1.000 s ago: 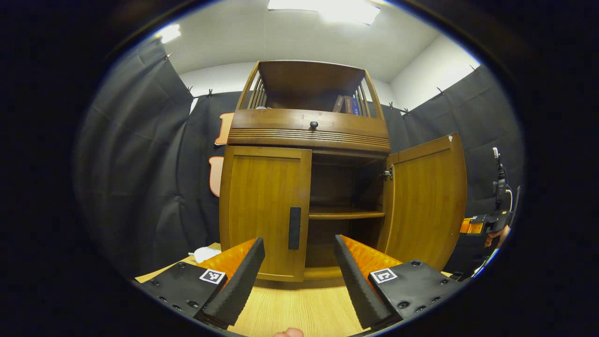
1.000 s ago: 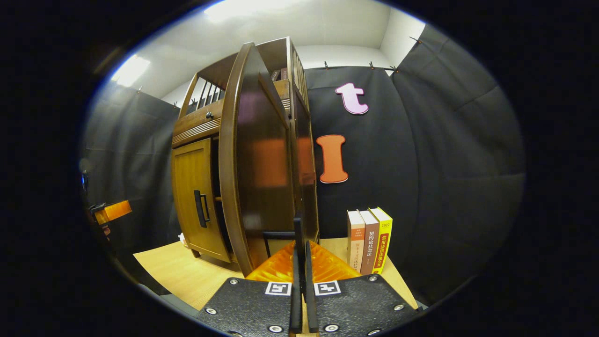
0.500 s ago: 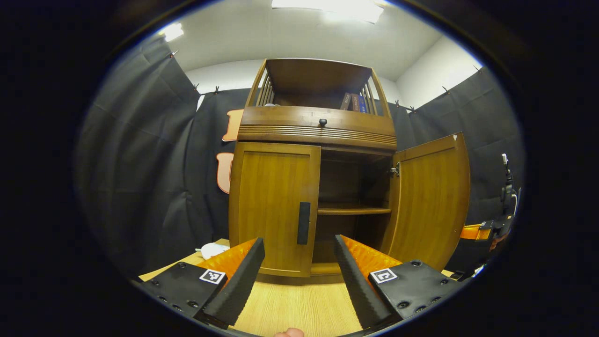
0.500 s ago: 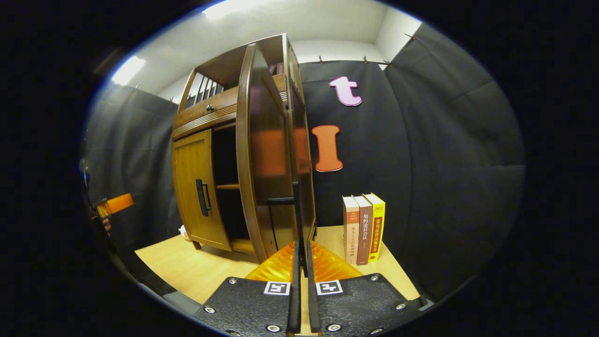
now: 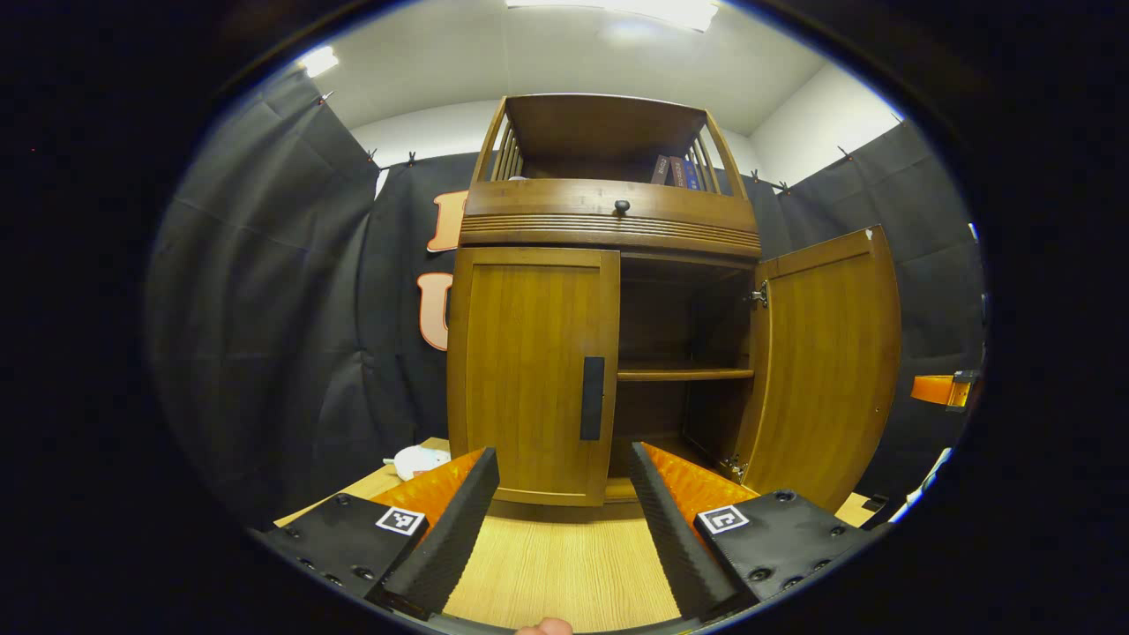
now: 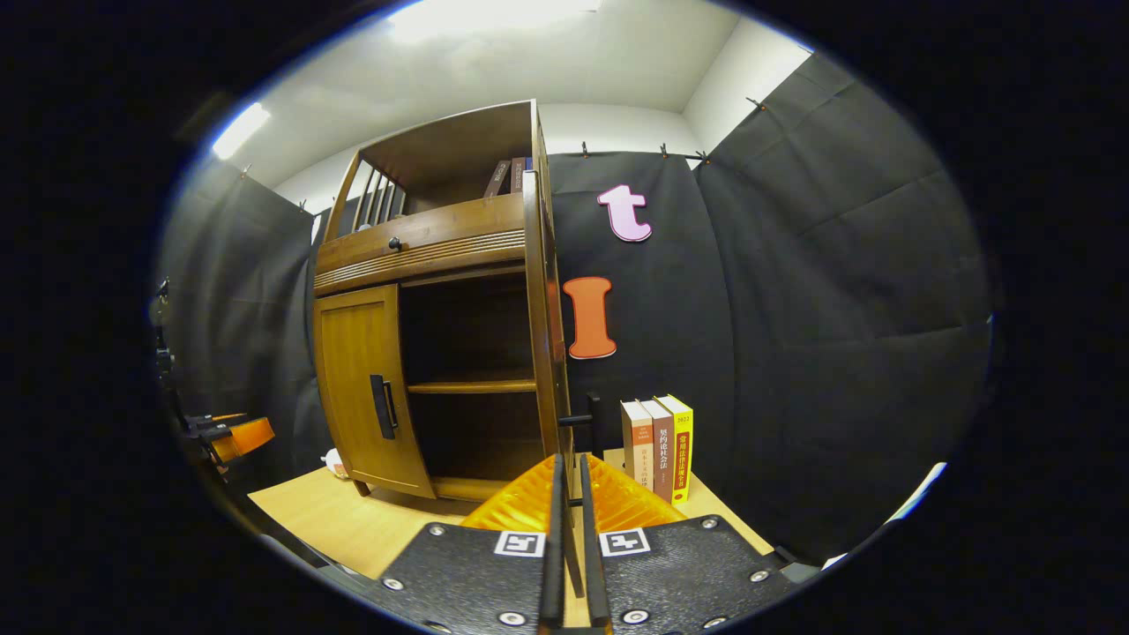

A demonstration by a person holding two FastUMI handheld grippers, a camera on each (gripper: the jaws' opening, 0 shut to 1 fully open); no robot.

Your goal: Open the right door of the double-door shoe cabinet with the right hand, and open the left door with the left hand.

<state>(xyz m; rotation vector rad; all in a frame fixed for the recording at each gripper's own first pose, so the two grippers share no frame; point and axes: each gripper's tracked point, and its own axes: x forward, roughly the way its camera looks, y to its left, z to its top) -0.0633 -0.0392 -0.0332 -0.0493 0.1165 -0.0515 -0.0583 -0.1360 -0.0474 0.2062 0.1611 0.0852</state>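
The left gripper (image 5: 564,507) is held level and spread, aimed at the closed left door (image 5: 532,375). The right gripper (image 6: 569,529) is pinched on the open right door's handle (image 6: 589,422)

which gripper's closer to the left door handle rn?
Left. The left gripper faces the left door handle head-on, jaws open, short of it. The right gripper is off at the open right door.
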